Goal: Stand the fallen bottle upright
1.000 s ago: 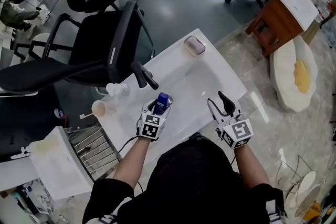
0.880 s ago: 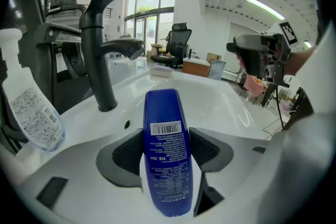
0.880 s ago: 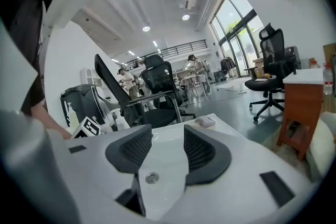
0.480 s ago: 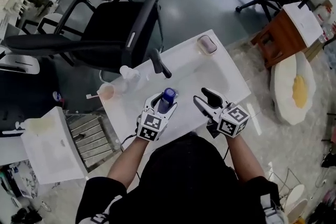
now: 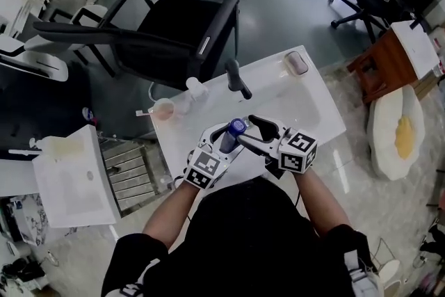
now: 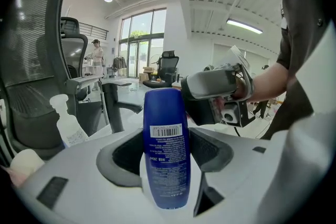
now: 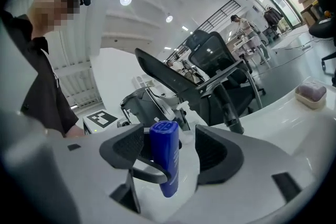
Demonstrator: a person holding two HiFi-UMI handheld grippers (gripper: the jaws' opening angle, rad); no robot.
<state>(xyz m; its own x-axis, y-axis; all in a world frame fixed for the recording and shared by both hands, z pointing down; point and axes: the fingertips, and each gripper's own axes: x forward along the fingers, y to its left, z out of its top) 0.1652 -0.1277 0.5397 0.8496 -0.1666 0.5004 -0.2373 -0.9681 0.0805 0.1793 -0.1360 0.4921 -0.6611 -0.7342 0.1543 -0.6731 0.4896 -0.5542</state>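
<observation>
Head view: I count one blue bottle [image 5: 231,137], my two claws, and three other things on the white table [image 5: 313,111]. These are one spray bottle [image 5: 197,88] and one cup [image 5: 164,109] at the far left edge, and one dish [image 5: 297,63] at the far right corner. The middle and right of the table lie bare. A chair [image 5: 177,31] stands against the far edge, its armrest [image 5: 236,80] reaching over the table. The bottle sits tilted over the near edge, cap end pointing away from me, in my left claw [image 5: 224,138]. My right claw [image 5: 247,130] comes at it from the right, level with the cap end.

Left gripper view: my left claw pinches the bottle, both pads pressed on its sides. The bottle is deep blue with a rounded far end, a white barcode label and fine white print below it. My right claw hangs just beyond it.

Right gripper view: my right claw's jaws have just been opening and stand spread. The bottle's end, flat and embossed, lies between them, with a gap to the right pad.
</observation>
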